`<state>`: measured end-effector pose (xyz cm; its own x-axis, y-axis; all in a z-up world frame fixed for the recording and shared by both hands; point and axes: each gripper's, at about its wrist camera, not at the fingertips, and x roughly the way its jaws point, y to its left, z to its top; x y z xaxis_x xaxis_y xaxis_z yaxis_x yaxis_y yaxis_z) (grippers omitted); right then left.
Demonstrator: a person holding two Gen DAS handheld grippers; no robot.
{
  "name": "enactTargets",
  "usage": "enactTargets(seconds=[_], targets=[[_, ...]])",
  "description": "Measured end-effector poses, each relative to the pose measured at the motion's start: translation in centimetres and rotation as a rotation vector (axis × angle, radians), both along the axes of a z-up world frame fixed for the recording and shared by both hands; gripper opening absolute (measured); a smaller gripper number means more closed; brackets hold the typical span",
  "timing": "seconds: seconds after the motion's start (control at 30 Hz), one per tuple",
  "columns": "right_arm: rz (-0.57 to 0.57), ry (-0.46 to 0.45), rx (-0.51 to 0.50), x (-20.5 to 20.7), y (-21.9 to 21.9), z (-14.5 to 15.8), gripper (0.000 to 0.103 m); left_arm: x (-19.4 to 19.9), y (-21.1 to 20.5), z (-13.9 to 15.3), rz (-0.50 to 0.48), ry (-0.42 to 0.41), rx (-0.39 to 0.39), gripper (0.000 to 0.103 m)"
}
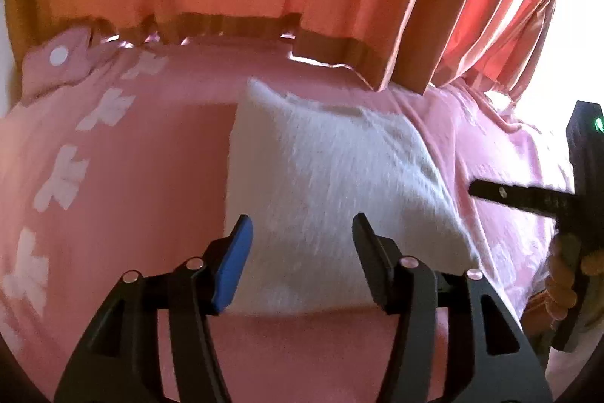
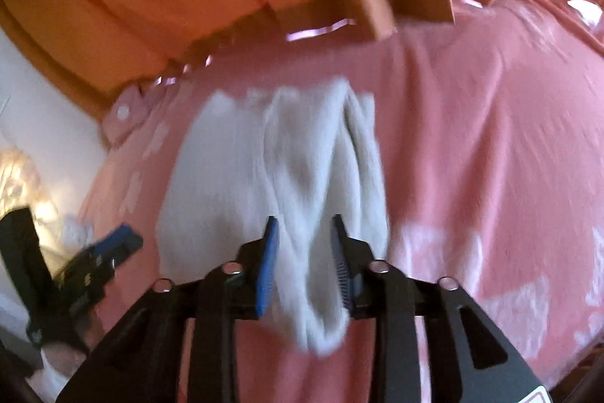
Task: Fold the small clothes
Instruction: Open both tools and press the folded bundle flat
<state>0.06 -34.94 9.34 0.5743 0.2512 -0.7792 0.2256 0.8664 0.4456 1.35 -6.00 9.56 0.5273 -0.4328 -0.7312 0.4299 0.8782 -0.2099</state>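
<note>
White knit garment lies on pink bedspread near curtain-side edge. Looks light, soft, floppy; best pinched at hem corners. Left gripper jaws apart, empty. Right gripper jaws part-open astride raised fold; grip uncertain.
</note>
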Motion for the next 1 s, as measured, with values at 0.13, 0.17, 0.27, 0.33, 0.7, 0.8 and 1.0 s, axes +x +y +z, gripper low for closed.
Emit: enactTargets(seconds=[0.13, 0.17, 0.27, 0.33, 0.7, 0.8, 1.0], targets=[[-0.027, 0.082, 0.008, 5.0, -0.8, -3.2, 0.054, 1.6, -2.1, -2.1, 0.001, 0.054, 0.022, 0.053], [-0.018, 0.101, 0.030, 6.1, -0.9, -4.3, 0.051, 1.8, -2.3, -2.6, 0.006, 0.063, 0.027, 0.053], [-0.005, 0.051, 0.036, 7.2, -0.6, -3.7, 0.011, 1.6, -2.7, -3.1, 0.018, 0.039, 0.041, 0.055], [-0.013, -0.077, 0.057, 6.0, -1.1, -0.7, 0.009, 1.7, -2.7, -3.2, 0.013, 0.036, 0.039, 0.058], [-0.056, -0.017, -0.088, 3.6, -0.9, -1.3, 0.013, 0.8, -4.5, -3.9, -0.014, -0.027, 0.132, 0.067], [0.030, -0.026, -0.119, 1.3, 1.5, 0.8, 0.017, 0.7, -4.3, -3.9, -0.013, -0.024, 0.133, 0.067], [0.131, 0.173, -0.235, 0.6, 3.3, -4.3, 0.018, 0.2, -4.7, -3.9, -0.013, -0.026, 0.153, 0.067]])
